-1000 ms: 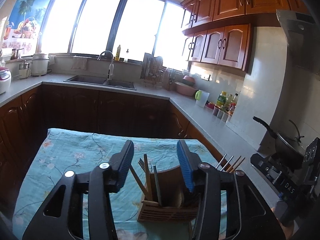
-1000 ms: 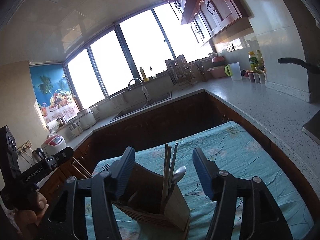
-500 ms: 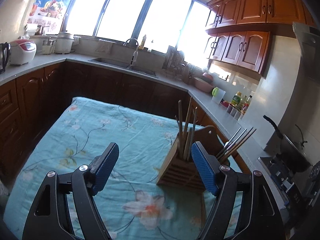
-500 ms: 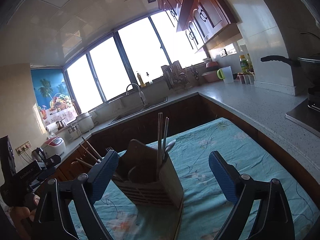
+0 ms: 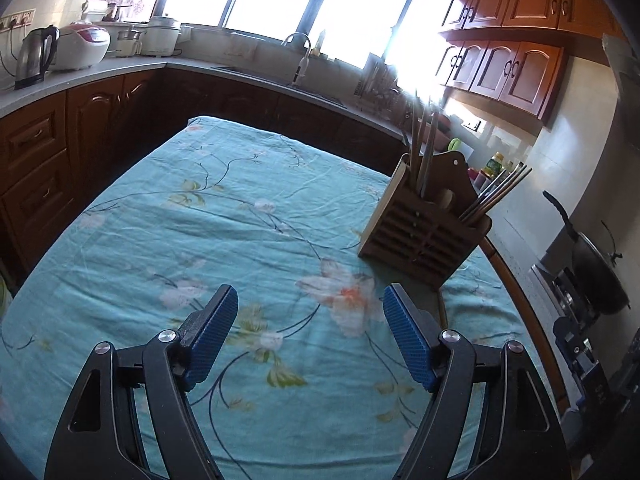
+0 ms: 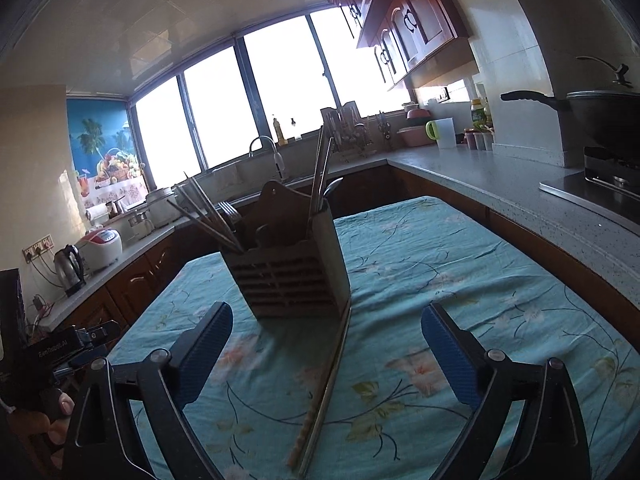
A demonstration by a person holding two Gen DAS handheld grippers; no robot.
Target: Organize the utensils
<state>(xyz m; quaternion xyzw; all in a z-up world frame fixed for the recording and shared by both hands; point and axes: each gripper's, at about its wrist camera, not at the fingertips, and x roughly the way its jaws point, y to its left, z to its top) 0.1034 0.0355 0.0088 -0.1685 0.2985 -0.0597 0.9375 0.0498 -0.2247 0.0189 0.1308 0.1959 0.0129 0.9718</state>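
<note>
Both tools gape over the table point(image 5: 168, 208): left tool point(image 5: 310, 336) spread with nothing between, right tool point(image 6: 326, 350) widening, pads clear of a chopstick point(image 6: 326, 392) lying on the cloth between them. Ahead stands the holder point(image 6: 288, 280), upright, with chopsticks point(image 5: 494, 196) leaning out.

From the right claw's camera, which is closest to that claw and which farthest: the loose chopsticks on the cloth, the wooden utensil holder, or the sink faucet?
1. Loose chopsticks: lying on the cloth between the right claw's open fingers, nearest.
2. Wooden utensil holder: standing on the table just beyond them, slightly left.
3. Sink faucet: on the far counter under the window, farthest.
</note>
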